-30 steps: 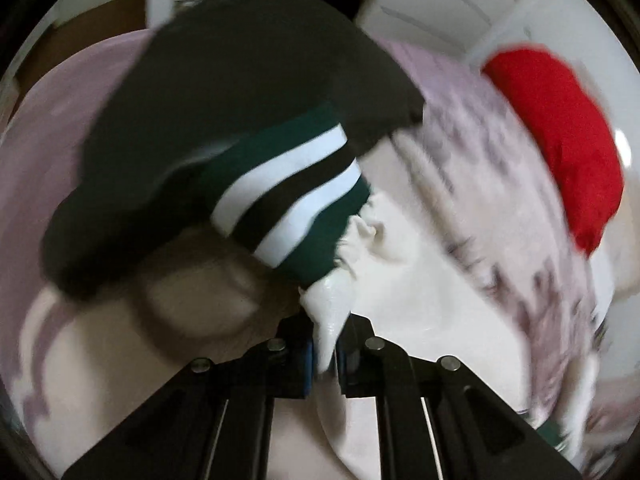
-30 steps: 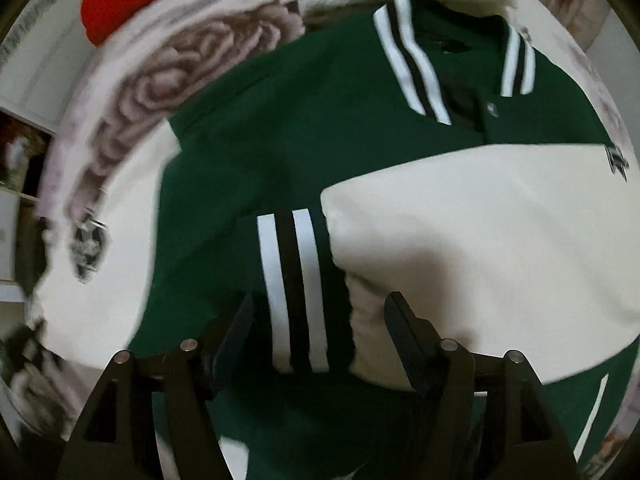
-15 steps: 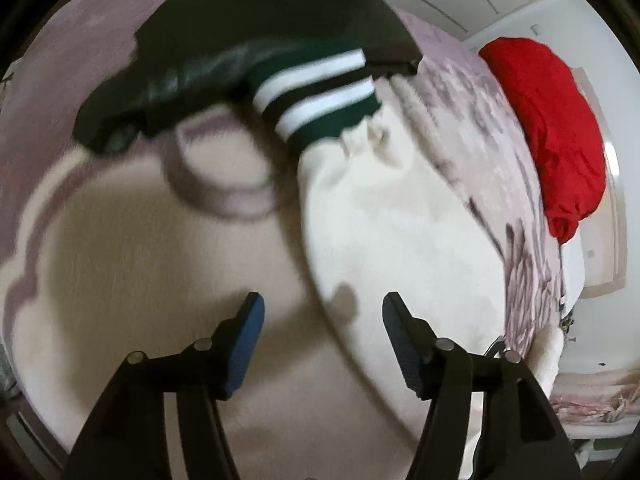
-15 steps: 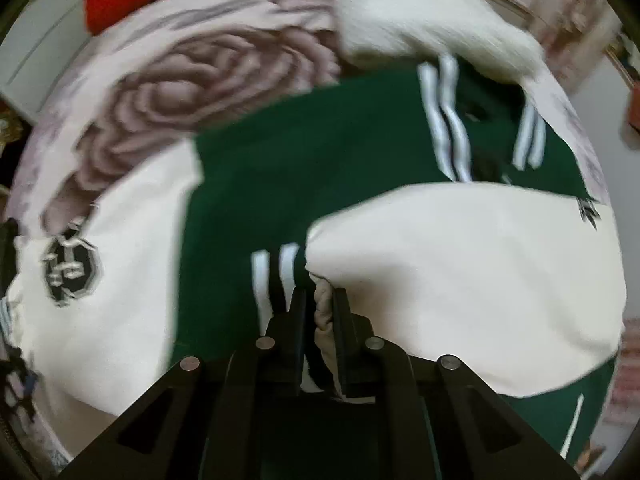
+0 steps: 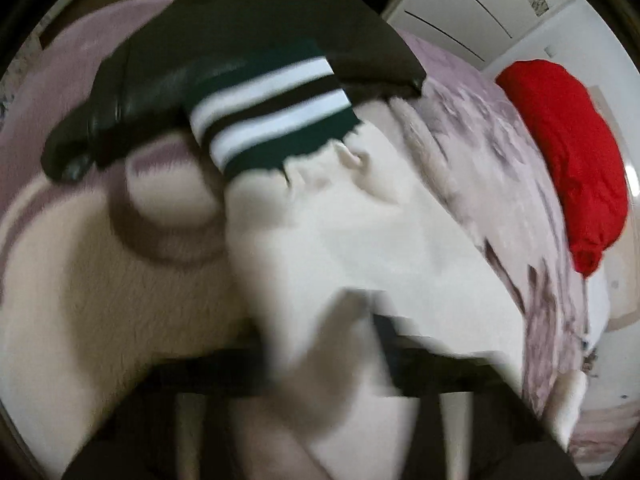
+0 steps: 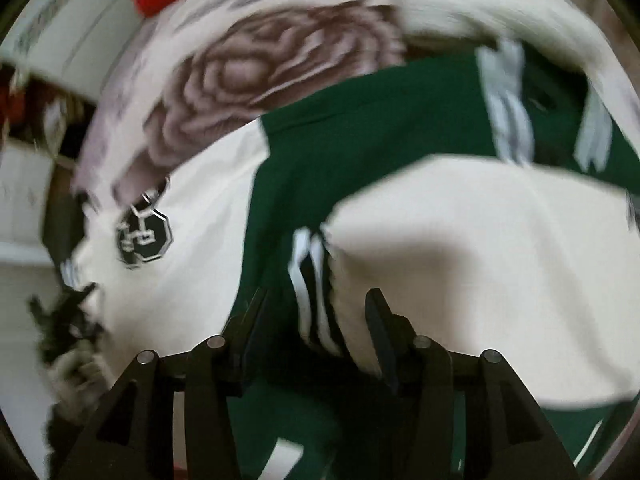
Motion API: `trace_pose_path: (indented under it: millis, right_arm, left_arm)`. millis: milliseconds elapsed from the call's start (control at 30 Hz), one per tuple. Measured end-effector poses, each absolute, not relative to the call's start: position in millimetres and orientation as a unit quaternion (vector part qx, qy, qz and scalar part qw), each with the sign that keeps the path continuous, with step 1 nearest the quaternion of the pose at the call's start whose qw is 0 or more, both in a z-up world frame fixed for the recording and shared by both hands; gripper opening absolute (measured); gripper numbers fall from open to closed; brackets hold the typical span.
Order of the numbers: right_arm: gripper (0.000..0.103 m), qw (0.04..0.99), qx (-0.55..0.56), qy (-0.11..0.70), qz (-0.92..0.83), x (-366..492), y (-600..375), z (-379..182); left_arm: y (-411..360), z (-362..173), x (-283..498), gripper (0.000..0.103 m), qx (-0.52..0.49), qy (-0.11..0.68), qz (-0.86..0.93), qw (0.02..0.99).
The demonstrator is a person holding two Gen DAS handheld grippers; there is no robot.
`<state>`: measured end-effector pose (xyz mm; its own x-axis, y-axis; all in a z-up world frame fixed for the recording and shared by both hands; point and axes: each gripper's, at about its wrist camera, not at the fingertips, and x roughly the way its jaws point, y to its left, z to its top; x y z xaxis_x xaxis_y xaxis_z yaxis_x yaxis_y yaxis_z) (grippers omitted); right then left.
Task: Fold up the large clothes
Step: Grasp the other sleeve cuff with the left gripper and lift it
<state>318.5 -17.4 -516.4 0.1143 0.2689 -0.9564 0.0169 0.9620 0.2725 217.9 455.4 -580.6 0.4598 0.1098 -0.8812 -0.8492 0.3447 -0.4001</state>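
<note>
Jacket [image 6: 360, 148] | octagon sleeve patch [image 6: 145, 236] unreadable | right gripper [image 6: 316, 312] released | left gripper [image 5: 320, 344] blurred, state unclear

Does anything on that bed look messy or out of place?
Yes: a black leather jacket lies crumpled on the floral blanket, its edge overlapping the striped cuff of the green-and-cream jacket being folded. Nothing looks torn or spilled.
</note>
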Motion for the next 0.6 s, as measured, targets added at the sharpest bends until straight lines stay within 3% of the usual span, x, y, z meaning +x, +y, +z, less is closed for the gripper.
trace_pose_path:
  millis: [200, 367, 600]
  right_arm:
    - [0.052, 0.723, 0.174, 0.663, -0.079, 246.8, -128.4, -503.0]
    - [0.053, 0.699, 0.134, 0.650, -0.266, 186.9, -237.1, -518.2]
    - [0.053, 0.705, 0.100, 0.608, -0.352, 177.9, -333.9, -550.3]
  left_arm:
    - [458.0, -557.9, 228.3, 0.004, -0.456, 0.373, 0.328, 0.738]
    - [435.8, -502.7, 241.2, 0.004, -0.411, 0.341, 0.309, 0.787]
    - [404.0, -459.2, 250.9, 0.003, -0.377, 0.315, 0.291, 0.821]
